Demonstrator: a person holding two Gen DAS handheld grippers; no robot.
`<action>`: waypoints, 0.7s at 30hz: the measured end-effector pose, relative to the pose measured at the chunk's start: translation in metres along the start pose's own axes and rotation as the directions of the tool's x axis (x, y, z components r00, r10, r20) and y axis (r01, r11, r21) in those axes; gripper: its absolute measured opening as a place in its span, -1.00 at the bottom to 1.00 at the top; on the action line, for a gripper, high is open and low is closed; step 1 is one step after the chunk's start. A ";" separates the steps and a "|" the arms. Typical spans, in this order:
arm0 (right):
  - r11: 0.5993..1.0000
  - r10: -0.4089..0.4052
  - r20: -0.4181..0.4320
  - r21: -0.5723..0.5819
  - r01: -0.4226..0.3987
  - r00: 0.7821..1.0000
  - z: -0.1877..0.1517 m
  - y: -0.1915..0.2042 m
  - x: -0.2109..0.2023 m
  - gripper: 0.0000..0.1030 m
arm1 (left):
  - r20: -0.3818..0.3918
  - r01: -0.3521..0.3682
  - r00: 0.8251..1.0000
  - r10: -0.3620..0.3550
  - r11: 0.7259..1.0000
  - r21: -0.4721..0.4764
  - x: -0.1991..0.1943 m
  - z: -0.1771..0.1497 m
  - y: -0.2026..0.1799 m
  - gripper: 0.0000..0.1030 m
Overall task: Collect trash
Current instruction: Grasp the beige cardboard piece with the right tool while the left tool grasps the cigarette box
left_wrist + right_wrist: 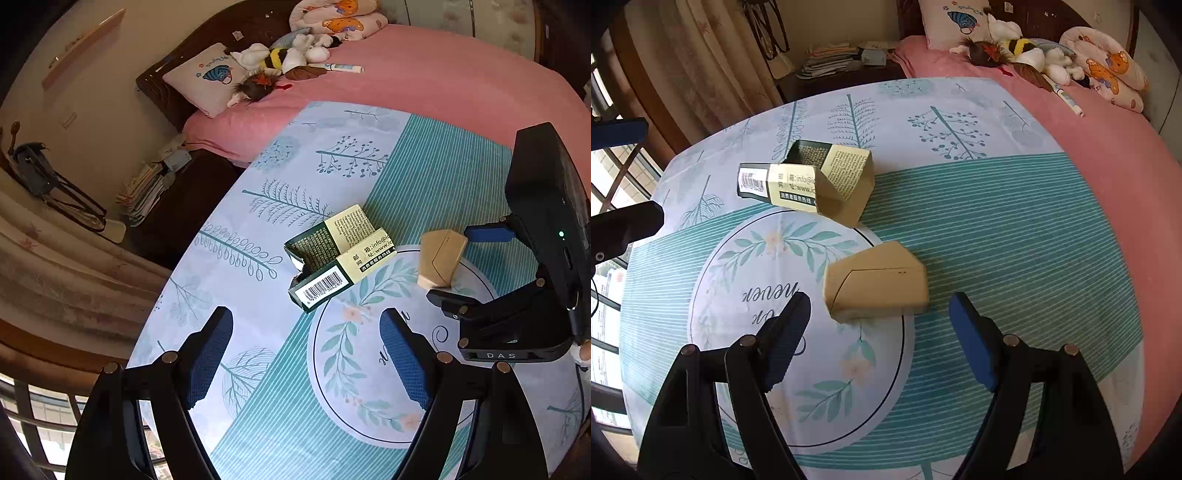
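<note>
Right wrist view: my right gripper (879, 314) hangs with jaws spread wide and empty, tan carton (875, 282) just ahead on the table (1015, 229). Left gripper (306, 332), jaws likewise agape, faces the green box (336, 254). Approach step; next, straddle and close.

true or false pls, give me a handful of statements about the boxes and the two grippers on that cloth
1. The green and cream box is torn open and lies on its side. True.
2. The right gripper is clamped on the plain tan box. False: its jaws stand wide apart, and the box lies just ahead of them, untouched.
3. The two boxes touch each other. False: a strip of the patterned cloth shows between them.
4. The left gripper is open and holds nothing. True.
5. The tan box sits on the pink bedsheet. False: it rests on the cloth, at the edge of the printed circle.
</note>
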State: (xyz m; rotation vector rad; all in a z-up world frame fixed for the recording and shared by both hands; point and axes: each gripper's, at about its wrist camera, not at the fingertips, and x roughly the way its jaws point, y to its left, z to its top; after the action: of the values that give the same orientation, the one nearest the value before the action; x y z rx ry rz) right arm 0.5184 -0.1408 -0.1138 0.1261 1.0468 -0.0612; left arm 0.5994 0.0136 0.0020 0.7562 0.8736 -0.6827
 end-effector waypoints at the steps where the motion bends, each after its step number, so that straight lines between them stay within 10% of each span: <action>1: 1.000 -0.007 -0.004 0.014 0.007 1.000 -0.001 -0.001 0.006 0.46 | 0.001 -0.003 1.000 0.003 1.000 0.019 0.006 0.003 -0.004 0.63; 14: 0.990 -0.141 0.070 0.039 0.139 0.988 -0.004 0.011 0.028 0.18 | -0.011 0.072 0.997 -0.071 0.989 0.130 0.081 0.033 -0.025 0.60; 21: 0.990 -0.078 0.070 0.123 0.069 0.995 -0.012 -0.010 0.008 0.13 | -0.086 0.161 0.984 -0.156 0.986 0.052 0.106 0.041 -0.029 -0.40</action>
State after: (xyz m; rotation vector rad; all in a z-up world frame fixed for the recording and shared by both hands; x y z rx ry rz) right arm 0.5110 -0.1493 -0.1277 0.1934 0.9730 -0.1947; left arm 0.6436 -0.0579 -0.0802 0.7775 0.9997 -0.8261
